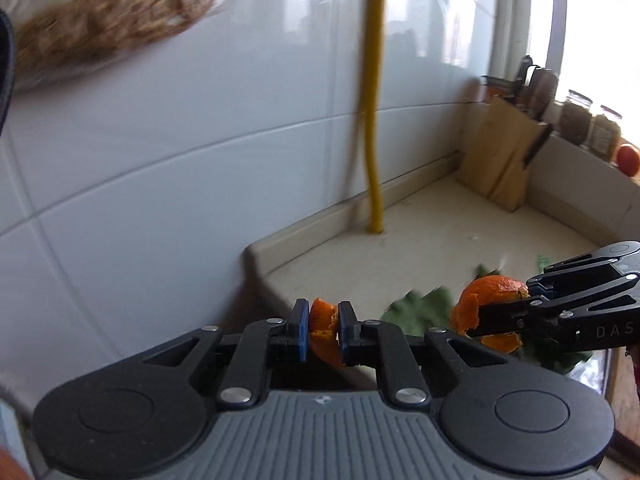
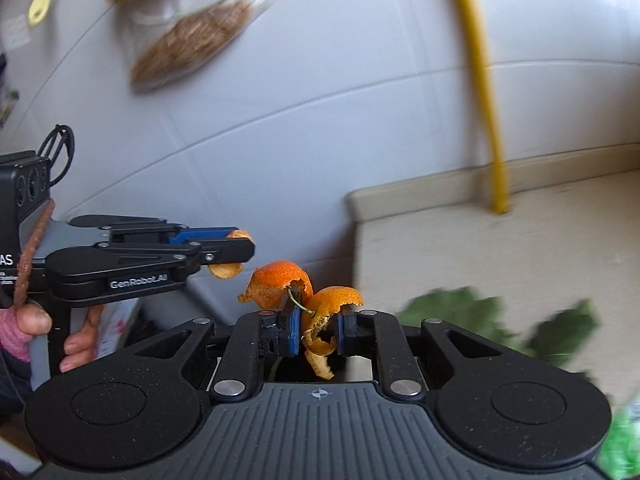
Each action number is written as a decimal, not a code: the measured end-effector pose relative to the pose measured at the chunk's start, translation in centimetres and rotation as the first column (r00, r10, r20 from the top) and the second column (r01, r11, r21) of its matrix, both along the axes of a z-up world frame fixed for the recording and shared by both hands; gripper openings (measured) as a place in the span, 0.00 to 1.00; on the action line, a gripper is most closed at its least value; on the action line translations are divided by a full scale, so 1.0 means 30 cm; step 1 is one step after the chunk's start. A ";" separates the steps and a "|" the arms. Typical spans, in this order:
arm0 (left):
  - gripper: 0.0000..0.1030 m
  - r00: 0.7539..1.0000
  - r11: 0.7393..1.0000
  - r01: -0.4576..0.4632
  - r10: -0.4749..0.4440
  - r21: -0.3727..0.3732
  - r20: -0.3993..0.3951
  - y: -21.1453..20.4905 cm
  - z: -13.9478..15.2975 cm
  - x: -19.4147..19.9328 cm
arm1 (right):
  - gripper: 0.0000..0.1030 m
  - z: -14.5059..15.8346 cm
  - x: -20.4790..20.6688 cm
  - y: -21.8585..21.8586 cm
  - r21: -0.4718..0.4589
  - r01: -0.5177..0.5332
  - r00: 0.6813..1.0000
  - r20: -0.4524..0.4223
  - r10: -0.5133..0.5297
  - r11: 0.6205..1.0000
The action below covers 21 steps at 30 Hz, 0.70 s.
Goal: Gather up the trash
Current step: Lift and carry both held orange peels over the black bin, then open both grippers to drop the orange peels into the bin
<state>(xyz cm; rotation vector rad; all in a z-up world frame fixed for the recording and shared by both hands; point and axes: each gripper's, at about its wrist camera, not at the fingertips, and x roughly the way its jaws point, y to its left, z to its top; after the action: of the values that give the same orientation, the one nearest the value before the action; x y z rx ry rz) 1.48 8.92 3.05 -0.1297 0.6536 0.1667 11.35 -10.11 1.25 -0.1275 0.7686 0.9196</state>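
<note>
Left gripper clamped on a small orange peel, long axis vertical. Right gripper pinches a bigger peel, curl hanging down; leaves lower right, probably lettuce.

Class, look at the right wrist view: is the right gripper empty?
No. The right gripper is shut on a curled orange peel pinched between its blue pads.

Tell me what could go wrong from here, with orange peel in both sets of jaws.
1. The right gripper pinches only a thin curl of its large orange peel; most of it sticks out above the jaws and may tear or slip.
2. The left gripper holds a small orange peel by a narrow strip that could drop off the counter edge.
3. The green leaves remain on the counter and could be missed.
</note>
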 end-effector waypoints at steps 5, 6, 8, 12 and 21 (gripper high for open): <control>0.12 0.999 0.998 -0.045 0.044 -0.035 -0.031 0.074 -0.059 -0.066 | 0.21 -0.075 -0.008 0.129 -0.051 -0.035 0.998 -0.051 0.033 0.998; 0.12 0.998 0.998 -0.048 0.046 -0.039 -0.036 0.085 -0.071 -0.069 | 0.21 -0.088 -0.010 0.151 -0.062 -0.034 0.998 -0.057 0.031 0.997; 0.12 0.997 0.997 -0.056 0.054 -0.048 -0.050 0.113 -0.099 -0.066 | 0.21 -0.112 -0.007 0.193 -0.084 -0.031 0.997 -0.068 0.025 0.996; 0.12 0.996 0.997 -0.052 0.047 -0.064 -0.080 0.149 -0.149 -0.054 | 0.21 -0.153 -0.012 0.253 -0.115 -0.028 0.996 -0.084 0.019 0.993; 0.13 0.992 0.995 -0.043 0.032 -0.091 -0.122 0.231 -0.218 -0.048 | 0.23 -0.245 0.025 0.365 -0.184 -0.009 0.995 -0.101 -0.009 0.983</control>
<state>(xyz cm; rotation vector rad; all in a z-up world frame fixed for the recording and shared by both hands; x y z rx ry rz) 0.05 15.85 -3.48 -0.2231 0.7803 0.1810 12.11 0.84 -6.09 -0.2445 0.9485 0.8587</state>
